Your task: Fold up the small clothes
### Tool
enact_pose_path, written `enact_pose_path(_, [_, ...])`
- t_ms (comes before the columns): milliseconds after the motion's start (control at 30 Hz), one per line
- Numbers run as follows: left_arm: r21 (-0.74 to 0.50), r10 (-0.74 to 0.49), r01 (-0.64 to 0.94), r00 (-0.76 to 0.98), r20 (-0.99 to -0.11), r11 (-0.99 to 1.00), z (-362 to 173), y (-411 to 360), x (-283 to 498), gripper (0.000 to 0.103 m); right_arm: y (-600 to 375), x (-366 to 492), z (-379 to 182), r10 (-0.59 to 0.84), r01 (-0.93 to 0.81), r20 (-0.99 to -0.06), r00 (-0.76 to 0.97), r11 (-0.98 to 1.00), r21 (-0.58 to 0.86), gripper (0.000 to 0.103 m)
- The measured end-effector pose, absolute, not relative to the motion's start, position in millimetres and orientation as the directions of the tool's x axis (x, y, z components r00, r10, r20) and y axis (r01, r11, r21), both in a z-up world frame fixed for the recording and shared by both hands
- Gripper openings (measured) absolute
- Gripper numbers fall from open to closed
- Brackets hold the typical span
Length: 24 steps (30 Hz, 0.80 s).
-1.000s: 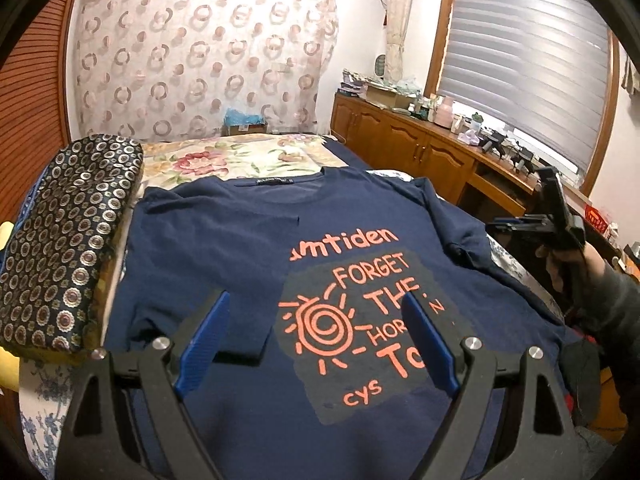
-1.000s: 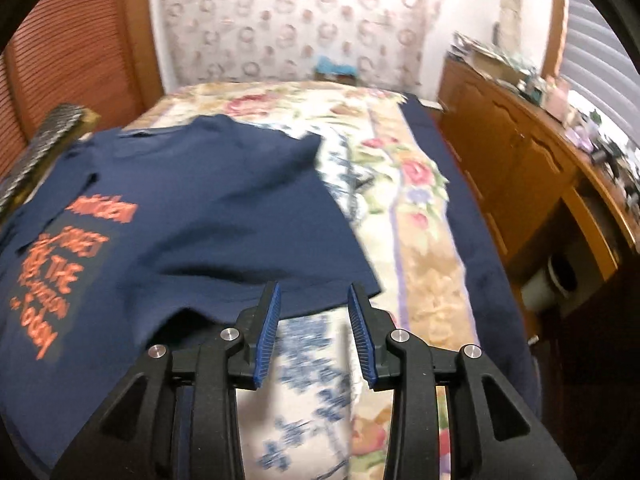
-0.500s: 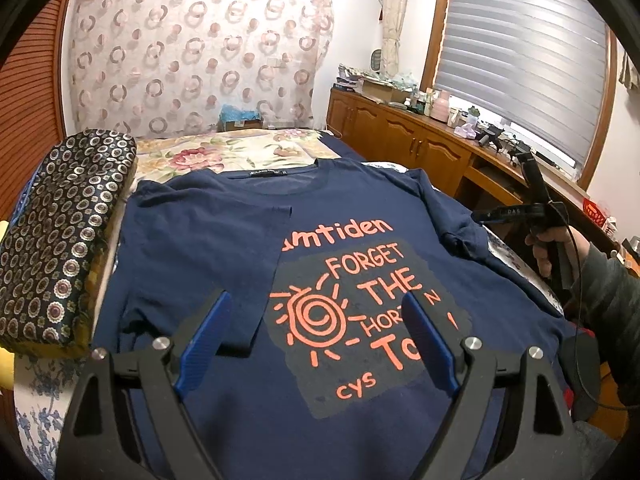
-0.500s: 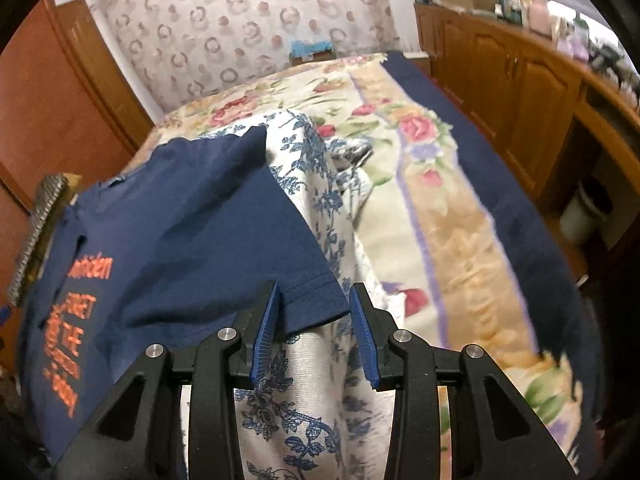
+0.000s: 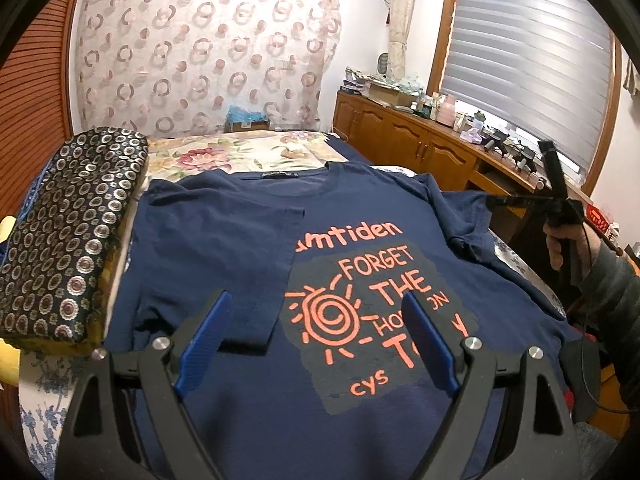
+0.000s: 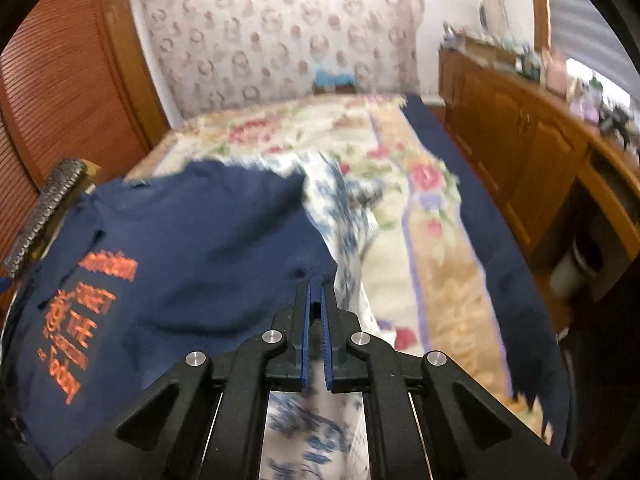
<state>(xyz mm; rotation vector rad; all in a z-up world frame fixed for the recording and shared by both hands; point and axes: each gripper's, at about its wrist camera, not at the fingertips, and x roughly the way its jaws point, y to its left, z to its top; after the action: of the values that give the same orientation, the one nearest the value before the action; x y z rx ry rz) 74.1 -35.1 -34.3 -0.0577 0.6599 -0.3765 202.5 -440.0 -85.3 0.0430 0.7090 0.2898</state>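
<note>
At the far left a folded cloth [image 5: 68, 236] with a ring-and-dot pattern lies on the bed [image 5: 248, 152], its right edge just beside the shirt. The navy T-shirt [image 5: 224, 248] is spread front up across the bed, collar at the far side, hem near. Its left sleeve is folded in over the chest and covers the start of the top word, so that line reads "...mtiden". Under it, on a grey patch in orange letters beside a spiral sun, stand "FORGET", "THE", then a smaller word partly hidden by the gripper, "HO...ON", then "To..." and "cys". A small label sits inside the collar, too small to read.

The left gripper [image 5: 316, 340] hovers over the near part of the shirt, its blue pads well apart with nothing between them.

At the right, the right gripper [image 6: 316, 280] has its pads pressed together on the edge of the shirt's right sleeve, and the cloth runs up to them from the bed. In the left view a hand [image 5: 560, 240] in a grey sleeve holds this gripper at the bed's right side. The right view is blurred; the print there cannot be read.
</note>
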Motion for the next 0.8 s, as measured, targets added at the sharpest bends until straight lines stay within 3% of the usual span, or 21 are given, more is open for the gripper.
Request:
enact_pose_path(300, [-0.171, -0.317, 0.269, 0.754, -0.575, 0.948, -28.5, -6.4, 72.5, 0.087, -321.7, 220.2, -32.8, 0.447, -0.488, -0.585, 0.677, 0.867, 0.098, 0.002])
enact_pose_path(533, [-0.163, -0.290, 0.241, 0.768, -0.571, 0.957, -24.1, 10.2, 72.3, 0.087, -247.4, 247.0, -21.1, 0.527, -0.581, -0.592, 0.609, 0.805, 0.119, 0.002])
enact_pose_path(600, [-0.161, -0.287, 0.238, 0.770, -0.571, 0.958, -23.9, 14.1, 72.6, 0.087, -236.2, 248.1, -17.7, 0.505, -0.572, -0.592, 0.628, 0.815, 0.088, 0.019])
enact_pose_path(800, [-0.157, -0.279, 0.231, 0.769, -0.575, 0.960, -23.6, 19.5, 77.9, 0.087, -248.4, 238.6, -25.3, 0.416, -0.526, -0.605, 0.679, 0.850, -0.005, 0.021])
